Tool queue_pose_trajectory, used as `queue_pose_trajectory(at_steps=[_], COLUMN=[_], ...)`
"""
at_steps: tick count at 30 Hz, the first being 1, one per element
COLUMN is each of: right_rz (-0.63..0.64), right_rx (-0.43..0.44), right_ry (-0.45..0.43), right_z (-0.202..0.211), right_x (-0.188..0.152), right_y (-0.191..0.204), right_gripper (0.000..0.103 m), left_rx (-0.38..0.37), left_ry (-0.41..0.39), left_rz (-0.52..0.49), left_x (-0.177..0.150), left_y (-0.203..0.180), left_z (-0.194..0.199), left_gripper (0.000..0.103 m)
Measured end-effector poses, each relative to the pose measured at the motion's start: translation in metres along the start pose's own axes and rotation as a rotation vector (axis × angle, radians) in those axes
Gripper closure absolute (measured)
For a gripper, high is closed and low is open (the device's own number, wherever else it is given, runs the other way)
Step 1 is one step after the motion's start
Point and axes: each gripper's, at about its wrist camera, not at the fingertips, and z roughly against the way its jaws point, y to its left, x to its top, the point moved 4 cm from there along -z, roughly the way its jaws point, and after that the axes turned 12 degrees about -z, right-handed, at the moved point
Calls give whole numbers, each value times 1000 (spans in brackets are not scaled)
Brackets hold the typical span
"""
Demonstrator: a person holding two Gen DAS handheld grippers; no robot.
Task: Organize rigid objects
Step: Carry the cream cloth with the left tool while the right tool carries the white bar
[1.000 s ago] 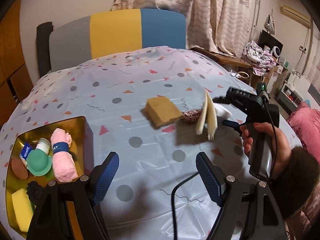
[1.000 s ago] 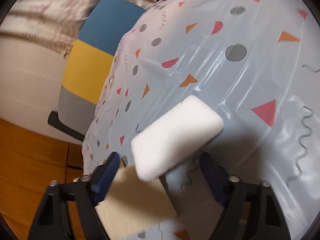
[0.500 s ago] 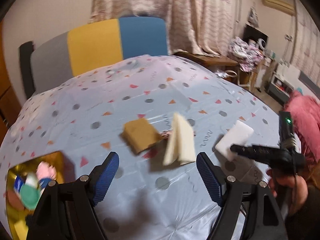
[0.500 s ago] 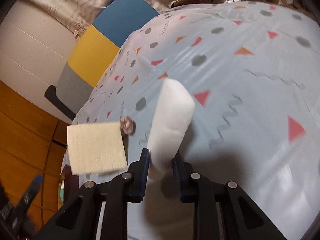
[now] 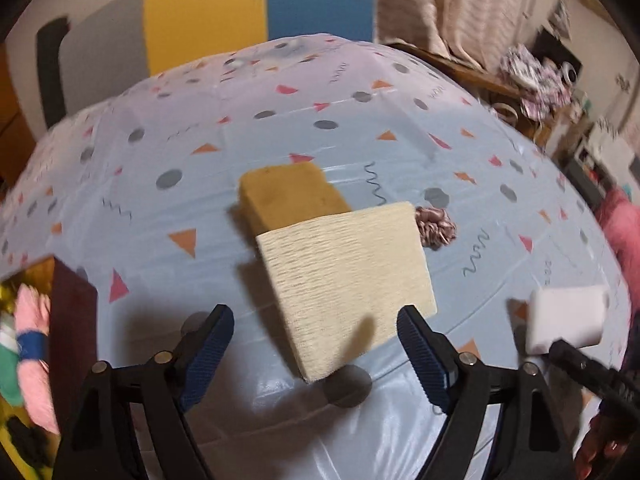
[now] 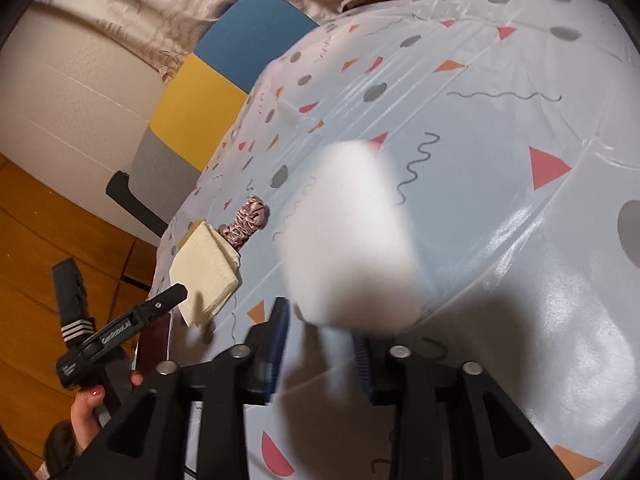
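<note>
A cream ribbed cloth [image 5: 344,276] lies flat on the patterned table [image 5: 160,264], overlapping a brown sponge [image 5: 288,196] behind it. A pink scrunchie [image 5: 436,226] sits at the cloth's far right corner. My left gripper [image 5: 314,316] hovers just short of the cloth; its jaws are opening wide and nothing is between them. A white foam block [image 6: 352,240], blurred, stands at my right gripper [image 6: 320,320]. Its jaws are opening with the block's lower end between them, and the pads no longer seem to press it. The left wrist view shows the block [image 5: 566,320] at the far right.
A gold box [image 5: 68,304] at the left table edge holds a pink towel roll [image 5: 32,320] and other small items. A grey, yellow and blue chair [image 5: 208,12] stands behind the table. A hand [image 6: 92,404] holds the left gripper. Cluttered furniture stands beyond the table's right side.
The cream cloth, upright a moment ago, now lies flat. My left gripper has come down closer to it. My right gripper, clamped on the white block half a second ago, has spread its jaws.
</note>
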Motion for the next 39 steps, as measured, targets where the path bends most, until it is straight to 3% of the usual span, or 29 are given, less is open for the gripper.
queue_pose_trajectory(at_steps=[3, 4, 5, 7, 10, 12, 13, 14, 15, 16, 18, 20, 24, 29, 31, 34, 36, 39], right_rz=[46, 68, 95, 152, 181, 187, 190, 193, 199, 210, 230, 250, 248, 227, 225, 304, 387, 480], right_rx=[0, -8, -20, -46, -69, -70, -72, -77, -79, -81, -90, -104, -151, -240, -245, -168, -168, -240], right_ry=[-38, -44, -49, -66, -73, -58, -52, -49, -50, -62, -100, -141, -172, -108, -38, 27, 19, -51], right_z=[2, 1, 0, -2, 0, 3, 5, 8, 11, 18, 30, 42, 39, 5, -7, -9, -4, 2], right_x=[-4, -6, -8, -14, -18, -21, -23, -25, -26, -26, -24, -17, 12, 39, 31, 7, -6, -2], right_y=[9, 12, 16, 22, 24, 25, 25, 26, 26, 26, 26, 25, 18, 5, 9, 31, 43, 50], right_gripper=[41, 36, 34, 31, 30, 27, 27, 27, 27, 27, 26, 22, 17, 17, 17, 17, 17, 13], left_rx=[-72, -79, -52, -16, 13, -20, -41, -48, -57, -75, -128, -155, -152, -166, -166, -176, -182, -188], left_ry=[-63, -95, -136, -176, -119, -67, -57, -47, -36, -34, -63, -82, -117, -135, -139, -142, -138, -133], left_rz=[57, 58, 50, 5, -79, -103, -106, -108, -110, -105, -83, -67, -93, -52, -29, 2, 40, 79], left_x=[2, 4, 7, 12, 14, 12, 9, 7, 4, 1, -5, -12, -25, -44, -52, -67, -79, -91], left_y=[2, 1, 0, -6, -18, -24, -27, -28, -30, -31, -31, -28, -27, -24, -21, -16, -10, -3], left_z=[3, 6, 9, 8, -10, -22, -26, -29, -31, -31, -22, -12, 3, 22, 30, 41, 47, 51], left_gripper=[14, 8, 0, 0, 0, 3, 15, 38, 47, 50, 71, 82, 89, 92, 92, 92, 92, 92])
